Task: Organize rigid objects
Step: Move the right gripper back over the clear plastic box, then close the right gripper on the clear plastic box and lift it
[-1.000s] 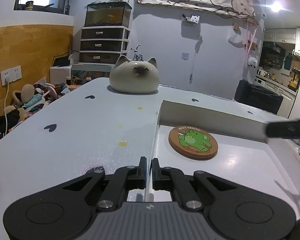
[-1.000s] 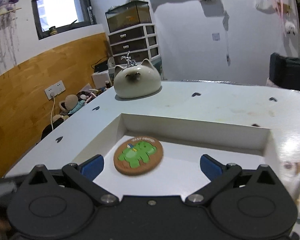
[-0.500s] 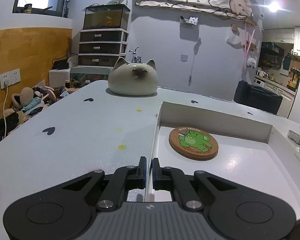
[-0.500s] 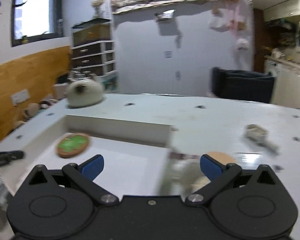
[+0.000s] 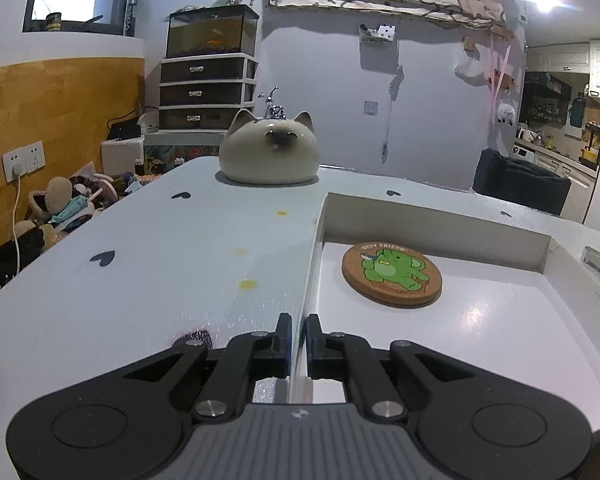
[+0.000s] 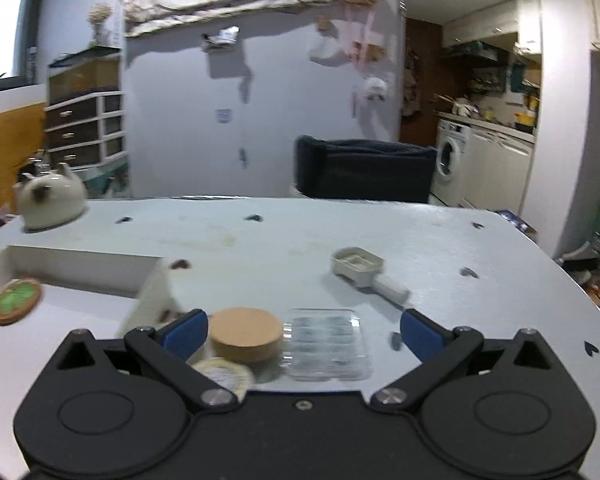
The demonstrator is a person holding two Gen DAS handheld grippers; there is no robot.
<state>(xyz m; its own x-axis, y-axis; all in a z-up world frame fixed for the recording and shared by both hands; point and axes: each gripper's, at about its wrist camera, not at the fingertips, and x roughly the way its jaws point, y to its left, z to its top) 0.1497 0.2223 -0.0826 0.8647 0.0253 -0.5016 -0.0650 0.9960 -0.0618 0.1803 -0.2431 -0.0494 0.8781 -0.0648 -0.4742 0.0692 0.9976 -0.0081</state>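
Note:
My left gripper (image 5: 297, 330) is shut on the left wall of the white box (image 5: 312, 268). A round cork coaster with a green figure (image 5: 392, 274) lies inside the box; it also shows in the right wrist view (image 6: 17, 300). My right gripper (image 6: 300, 330) is open and empty above the table, right of the box (image 6: 148, 296). Between its fingers lie a plain cork disc (image 6: 246, 334) and a clear plastic tray (image 6: 326, 342). A round pale-rimmed item (image 6: 224, 374) lies partly hidden under the gripper. A beige scoop-like dish with a handle (image 6: 362, 268) lies farther off.
A cat-shaped ceramic pot (image 5: 271, 153) stands at the table's far left edge, also in the right wrist view (image 6: 50, 200). The white table (image 5: 140, 248) has black heart marks and yellow stains. A dark chair (image 6: 364, 170) stands beyond the far edge.
My right gripper has swung right, from above the box to the loose items on the table beside it. My left gripper has stayed shut on the box wall.

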